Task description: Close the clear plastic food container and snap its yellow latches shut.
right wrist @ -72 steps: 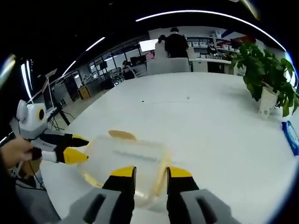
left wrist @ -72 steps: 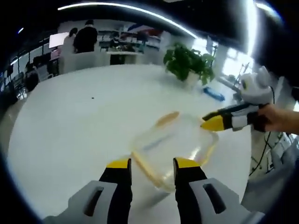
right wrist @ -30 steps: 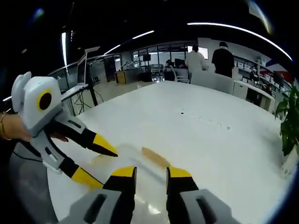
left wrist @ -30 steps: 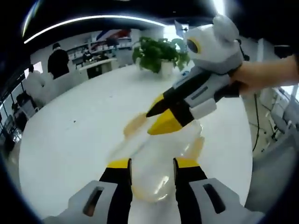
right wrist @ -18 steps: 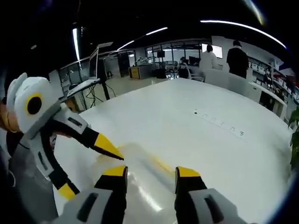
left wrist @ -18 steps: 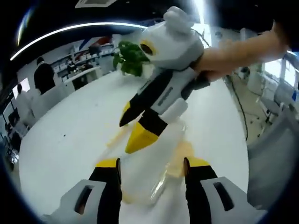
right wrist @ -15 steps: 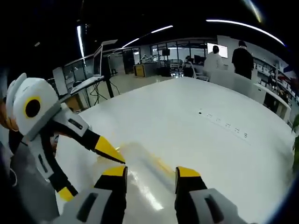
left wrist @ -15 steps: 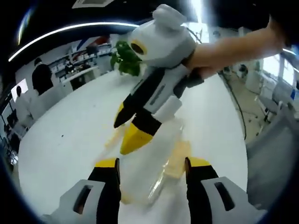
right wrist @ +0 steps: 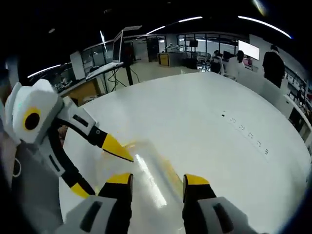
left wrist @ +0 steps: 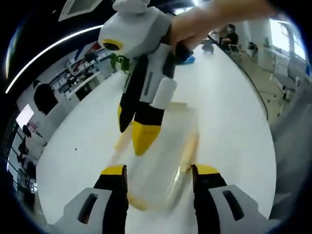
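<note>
Now, compared with half a second ago, the right gripper is seen higher and more upright in the left gripper view, its yellow tips pointing down over the clear plastic food container; the hand holding it has risen toward the top of that view. In the right gripper view the background has swung, so the camera has moved, while the left gripper is found, as before, at the container's near-left side with jaws spread.

The container lies on the white table, straight ahead of both grippers and between each one's own jaws. In the left gripper view its long axis runs away from the gripper, slightly to the right, with a yellow latch along its right edge. Blur hides whether the lid is fully seated.

The left gripper's jaws are held apart, straddling the container's near end. The right gripper's jaws are likewise parted, gripping nothing.

A potted plant is seen beyond, behind the right gripper. Desks and people are seen far off past the table.
</note>
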### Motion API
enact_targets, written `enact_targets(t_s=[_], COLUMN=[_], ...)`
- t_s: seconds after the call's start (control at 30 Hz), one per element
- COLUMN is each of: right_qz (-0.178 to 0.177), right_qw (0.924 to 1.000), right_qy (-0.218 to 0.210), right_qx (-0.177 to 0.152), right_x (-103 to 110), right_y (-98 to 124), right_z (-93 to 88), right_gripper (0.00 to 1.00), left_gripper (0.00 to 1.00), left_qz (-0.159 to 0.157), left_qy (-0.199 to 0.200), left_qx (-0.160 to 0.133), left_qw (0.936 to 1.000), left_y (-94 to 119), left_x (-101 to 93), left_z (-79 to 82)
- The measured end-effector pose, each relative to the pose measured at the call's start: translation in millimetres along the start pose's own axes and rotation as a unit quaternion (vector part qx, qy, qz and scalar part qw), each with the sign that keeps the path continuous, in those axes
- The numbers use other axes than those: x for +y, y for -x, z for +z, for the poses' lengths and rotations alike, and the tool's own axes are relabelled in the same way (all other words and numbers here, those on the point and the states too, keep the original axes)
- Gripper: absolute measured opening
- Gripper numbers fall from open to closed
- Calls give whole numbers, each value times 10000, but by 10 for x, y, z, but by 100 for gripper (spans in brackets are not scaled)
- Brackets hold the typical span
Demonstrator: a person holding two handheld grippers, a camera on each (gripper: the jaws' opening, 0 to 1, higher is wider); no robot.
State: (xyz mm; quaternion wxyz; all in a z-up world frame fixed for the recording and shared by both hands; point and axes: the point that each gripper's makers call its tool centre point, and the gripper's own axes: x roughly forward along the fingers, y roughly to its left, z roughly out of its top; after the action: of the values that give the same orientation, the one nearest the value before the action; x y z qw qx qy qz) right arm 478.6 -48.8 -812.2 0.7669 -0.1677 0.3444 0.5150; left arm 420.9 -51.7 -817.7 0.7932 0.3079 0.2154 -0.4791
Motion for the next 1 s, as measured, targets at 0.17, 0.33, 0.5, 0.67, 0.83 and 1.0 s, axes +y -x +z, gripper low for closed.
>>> enact_targets(t_s=[0.17, 0.33, 0.5, 0.67, 0.83, 1.0], right_qz=[302, 648, 875, 1111, 1279, 1470], right_qw=[9989, 9953, 9907, 9853, 9751, 9596], right_qy=[175, 329, 373, 366, 298, 290], right_qx=[302, 644, 974, 1248, 1789, 2381], right_x=[27, 26, 28, 18, 9, 17], right_y=[-33, -36, -47, -56, -63, -93], right_z=[17, -12, -29, -56, -73, -94], right_gripper=[38, 38, 38, 38, 35, 35], left_gripper=[49, 48, 47, 46, 45, 45], left_qz=[-75, -188, -260, -317, -350, -382], left_qy=[-156, -146, -188, -119, -140, -86], left_qx=[59, 112, 179, 223, 335, 317], left_qw=[9998, 9997, 9993, 9992, 9987, 9987], left_y=[-24, -30, -45, -54, -72, -65], left_x=[-12, -7, -13, -4, -9, -10], left_z=[21, 26, 29, 36, 40, 28])
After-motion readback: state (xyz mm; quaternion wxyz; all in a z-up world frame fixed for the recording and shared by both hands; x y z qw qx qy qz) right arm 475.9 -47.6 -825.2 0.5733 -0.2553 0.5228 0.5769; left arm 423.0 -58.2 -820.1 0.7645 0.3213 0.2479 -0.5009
